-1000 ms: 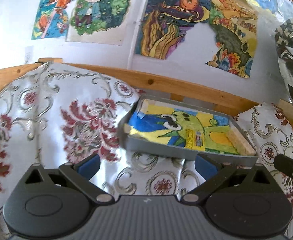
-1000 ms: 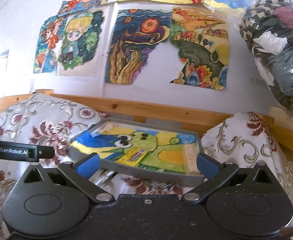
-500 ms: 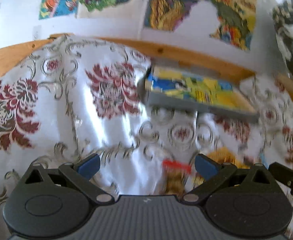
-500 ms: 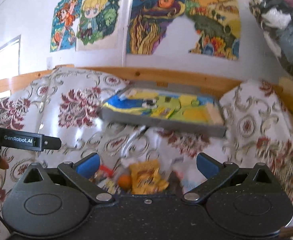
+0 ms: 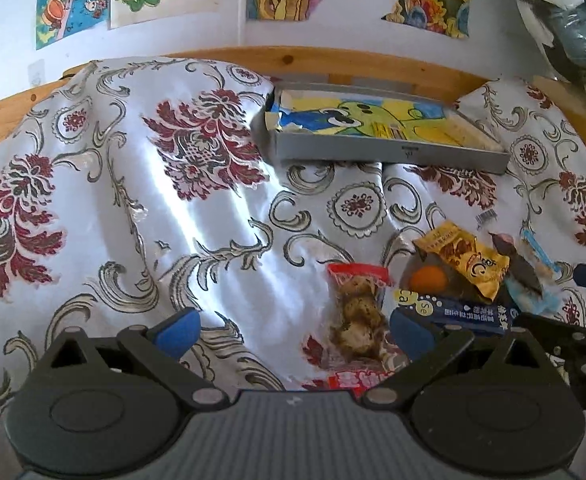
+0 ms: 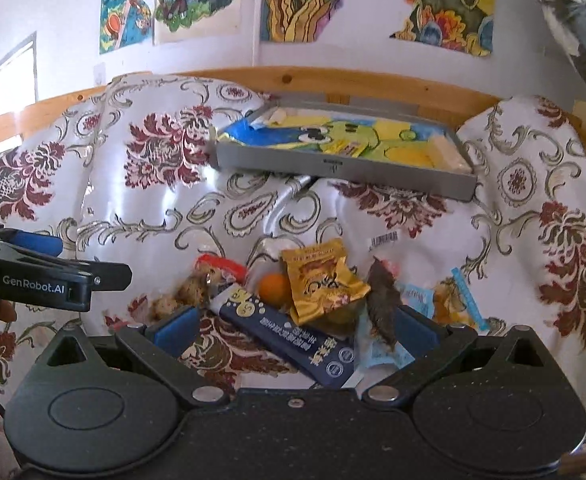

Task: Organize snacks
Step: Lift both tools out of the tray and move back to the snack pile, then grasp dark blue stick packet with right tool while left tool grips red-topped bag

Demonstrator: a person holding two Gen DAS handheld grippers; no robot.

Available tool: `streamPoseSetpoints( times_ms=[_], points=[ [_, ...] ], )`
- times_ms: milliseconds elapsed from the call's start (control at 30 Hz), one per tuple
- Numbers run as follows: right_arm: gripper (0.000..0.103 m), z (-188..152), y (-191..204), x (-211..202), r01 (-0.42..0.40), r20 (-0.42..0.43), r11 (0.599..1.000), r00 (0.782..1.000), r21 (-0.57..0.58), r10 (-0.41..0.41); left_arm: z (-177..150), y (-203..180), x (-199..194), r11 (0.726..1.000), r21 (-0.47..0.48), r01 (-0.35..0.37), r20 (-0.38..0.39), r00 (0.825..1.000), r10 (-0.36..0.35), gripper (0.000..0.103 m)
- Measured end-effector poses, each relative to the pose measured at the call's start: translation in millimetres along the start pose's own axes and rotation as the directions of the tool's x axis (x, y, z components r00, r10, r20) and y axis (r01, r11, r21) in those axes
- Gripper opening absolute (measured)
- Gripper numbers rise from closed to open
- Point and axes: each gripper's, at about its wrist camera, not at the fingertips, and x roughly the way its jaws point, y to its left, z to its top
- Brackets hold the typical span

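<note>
Both grippers tilted down over a snack pile on the floral cloth

The floral cloth covered the surface; a grey tray lay at the far side, beyond the snack pile; the right gripper hung low with jaws wide and empty, straddling the navy packet and gold packet; the left gripper hovered wide and empty beside the red-topped bag
</note>
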Motion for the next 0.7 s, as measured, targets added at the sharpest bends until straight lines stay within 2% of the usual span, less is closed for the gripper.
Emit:
streamPoseSetpoints(
  times_ms=[200,467,700],
  points=[
    [0.102,-4,0,10,-0.018,-0.038,1.000,0.999,-0.003,0.018,-2,2,10,0.999,-0.028,0.018,-0.024,1.000,-0.019,0.102],
    [0.102,-11,-4,23,-0.096,-0.094,0.995,0.991,-0.006,0.095,-5,2,21,0.997,-0.059,0.047,-0.044,0.998,-0.050,0.102],
    [0.102,-16,-11,33,-0.140,-0.128,0.989,0.983,-0.038,0.134,-8,-5,25,0.996,-0.043,0.075,-0.032,0.997,-0.076,0.102]
  ],
)
